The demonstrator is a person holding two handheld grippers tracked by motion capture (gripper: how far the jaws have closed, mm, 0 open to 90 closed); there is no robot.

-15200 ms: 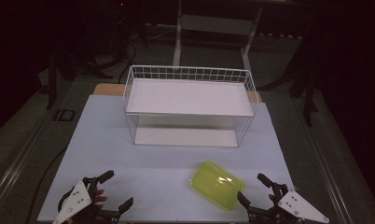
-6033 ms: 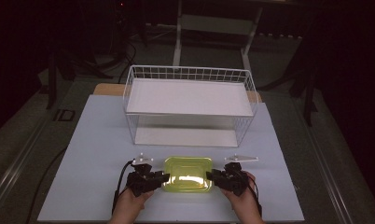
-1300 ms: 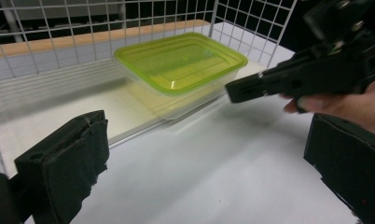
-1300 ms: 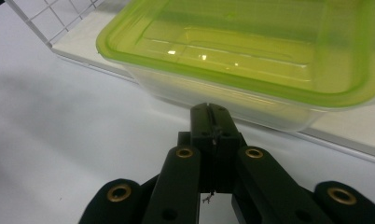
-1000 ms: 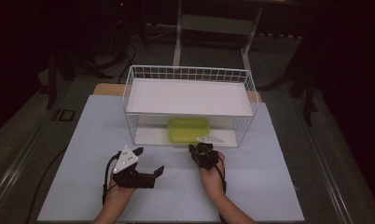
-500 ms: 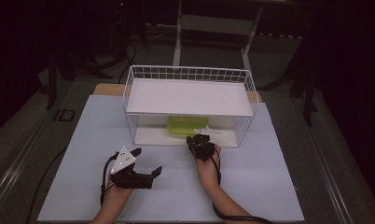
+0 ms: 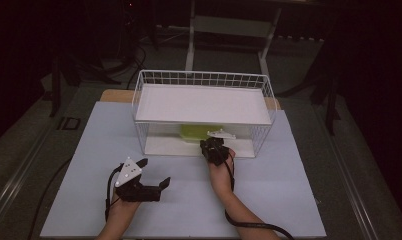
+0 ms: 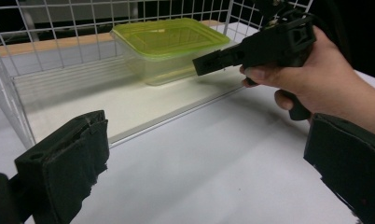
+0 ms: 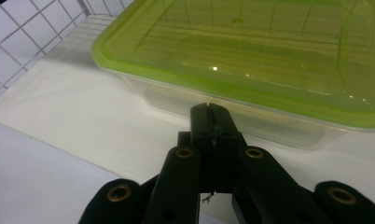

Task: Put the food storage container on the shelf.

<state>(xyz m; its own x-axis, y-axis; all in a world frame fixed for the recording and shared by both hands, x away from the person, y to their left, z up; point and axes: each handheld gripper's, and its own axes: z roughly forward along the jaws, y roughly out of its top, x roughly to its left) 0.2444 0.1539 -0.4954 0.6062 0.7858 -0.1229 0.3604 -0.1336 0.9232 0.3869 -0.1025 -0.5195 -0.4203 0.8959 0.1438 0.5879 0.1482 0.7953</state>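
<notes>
Under the wire shelf [image 7: 203, 102], green-lidded container [image 9: 251, 56], right tool [image 9: 211, 108] closed against its side

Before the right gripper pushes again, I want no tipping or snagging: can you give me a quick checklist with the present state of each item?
1. Box on the rack's lower shelf: ok.
2. Box lid seated flat: ok.
3. Right gripper jaws shut for pushing: ok.
4. Tip centred on the box's near wall, touching it: cannot tell.
5. Left gripper open, out of the push path: ok.
6. Room behind the box to the rack's back wire: ok.
</notes>
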